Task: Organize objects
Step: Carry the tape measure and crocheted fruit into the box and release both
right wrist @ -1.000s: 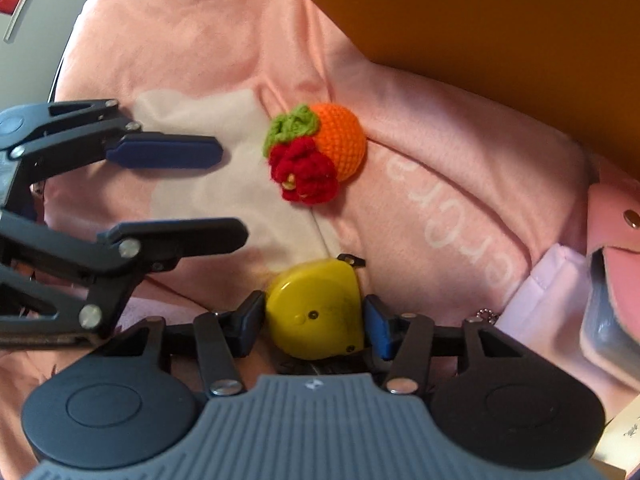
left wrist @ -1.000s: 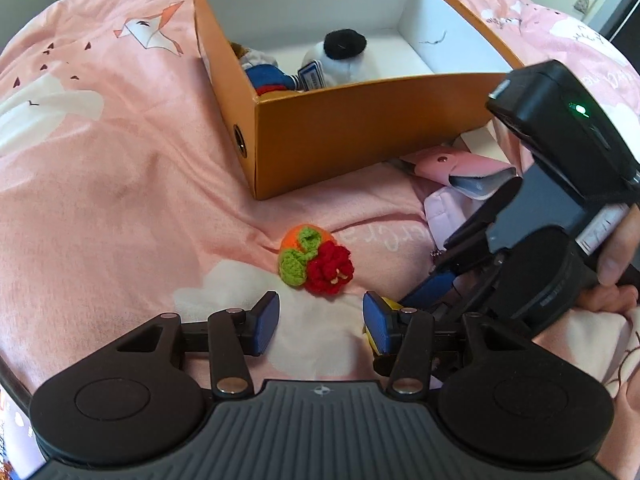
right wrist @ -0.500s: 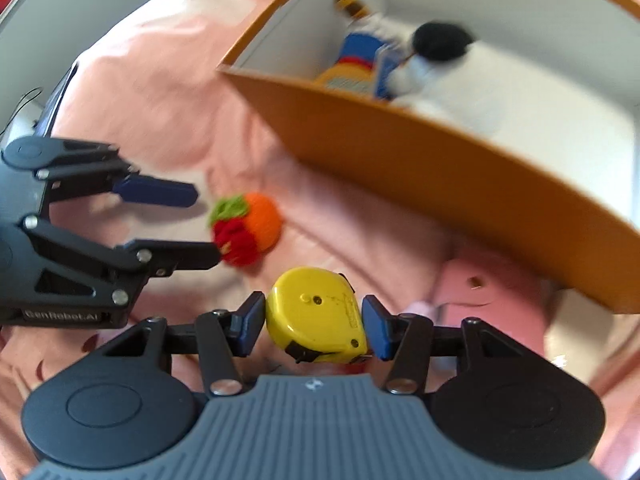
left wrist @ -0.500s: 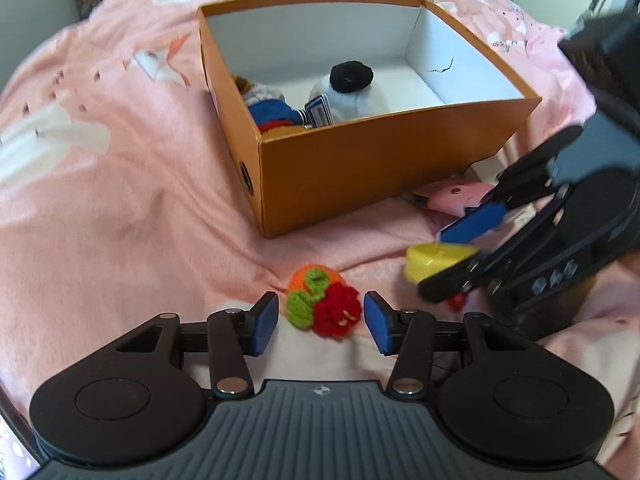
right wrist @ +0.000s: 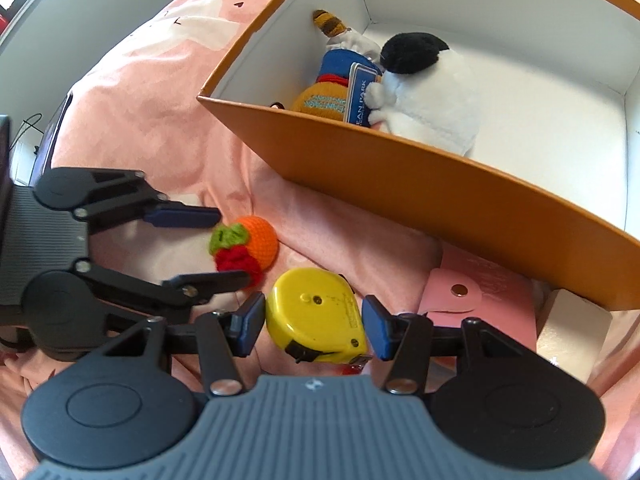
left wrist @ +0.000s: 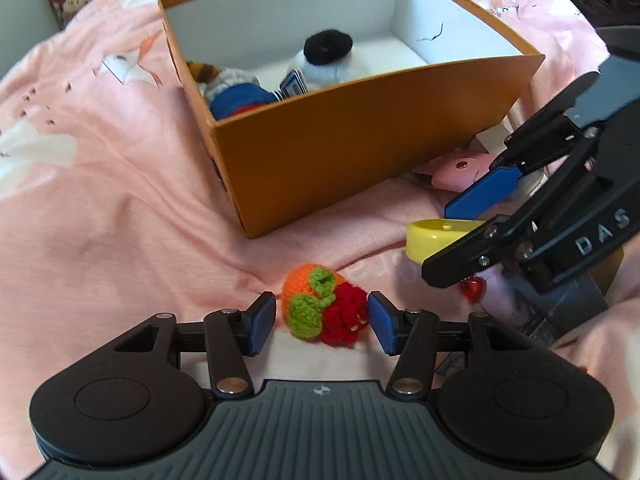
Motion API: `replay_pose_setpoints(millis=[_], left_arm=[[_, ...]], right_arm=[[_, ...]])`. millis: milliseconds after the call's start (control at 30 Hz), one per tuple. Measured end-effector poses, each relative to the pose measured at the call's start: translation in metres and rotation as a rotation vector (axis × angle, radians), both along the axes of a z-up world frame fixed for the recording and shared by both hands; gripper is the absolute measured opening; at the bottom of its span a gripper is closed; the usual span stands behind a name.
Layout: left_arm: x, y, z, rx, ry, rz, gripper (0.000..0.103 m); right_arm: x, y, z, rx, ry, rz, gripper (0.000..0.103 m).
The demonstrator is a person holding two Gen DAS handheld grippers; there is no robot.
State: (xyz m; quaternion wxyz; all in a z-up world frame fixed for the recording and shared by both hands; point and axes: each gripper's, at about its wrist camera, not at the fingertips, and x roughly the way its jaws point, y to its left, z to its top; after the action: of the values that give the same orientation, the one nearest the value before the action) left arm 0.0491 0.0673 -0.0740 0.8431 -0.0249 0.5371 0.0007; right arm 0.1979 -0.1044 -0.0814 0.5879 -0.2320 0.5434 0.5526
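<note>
Bed [left wrist: 100, 208]: I see pink bedding under everything.
Box [left wrist: 360, 152]: orange, open, plush toys [right wrist: 432, 92] inside.
Right gripper [right wrist: 314, 322]: my jaws are clamped on the yellow tape measure [right wrist: 316, 316], lifted near the box.
Left gripper [left wrist: 322, 322]: jaws just widened, straddling the crocheted fruit [left wrist: 322, 306] on the bedding, pads not pressing.

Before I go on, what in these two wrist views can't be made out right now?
- Plush toys, left wrist view: lower parts hidden behind the orange box front wall.
- Pink pouch, left wrist view: mostly covered by the right hand-held gripper.
- Small red charm, left wrist view: too small to identify.
</note>
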Motion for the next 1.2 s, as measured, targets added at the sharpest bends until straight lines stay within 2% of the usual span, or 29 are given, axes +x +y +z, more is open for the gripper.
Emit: replay_pose_setpoints(millis=[100,167,400,633,867,1100,1200], left_arm=[[0.002,-0.001,-0.006,-0.015,0.017,0.009,0.061],[0.001,-0.002,-0.005,-0.019,0.011,0.007,0.056],[-0.01,-0.006,0.008,-0.008,-0.048,0.026,0.053],[-0.022,-0.007,0.051,-0.076,-0.18,0.035,0.052],[-0.017,-0.002,0.101,-0.081,-0.331,0.019,0.052],[0.028,0.016,0.131,0.006,-0.397,-0.013,0.052],[0.054,0.02,0.136,0.083,-0.385,-0.067,0.052]], right_arm=[[0.001,-0.001,-0.003,0.001,0.014,-0.01,0.055],[0.0,-0.002,-0.003,0.001,0.014,-0.016,0.055],[0.001,-0.007,0.004,0.027,0.013,-0.033,0.055],[0.004,-0.017,0.027,0.08,-0.02,-0.041,0.055],[0.018,-0.027,0.073,0.184,-0.036,-0.076,0.055],[0.053,-0.019,0.109,0.275,-0.078,-0.158,0.055],[0.079,-0.011,0.113,0.3,-0.044,-0.226,0.055]])
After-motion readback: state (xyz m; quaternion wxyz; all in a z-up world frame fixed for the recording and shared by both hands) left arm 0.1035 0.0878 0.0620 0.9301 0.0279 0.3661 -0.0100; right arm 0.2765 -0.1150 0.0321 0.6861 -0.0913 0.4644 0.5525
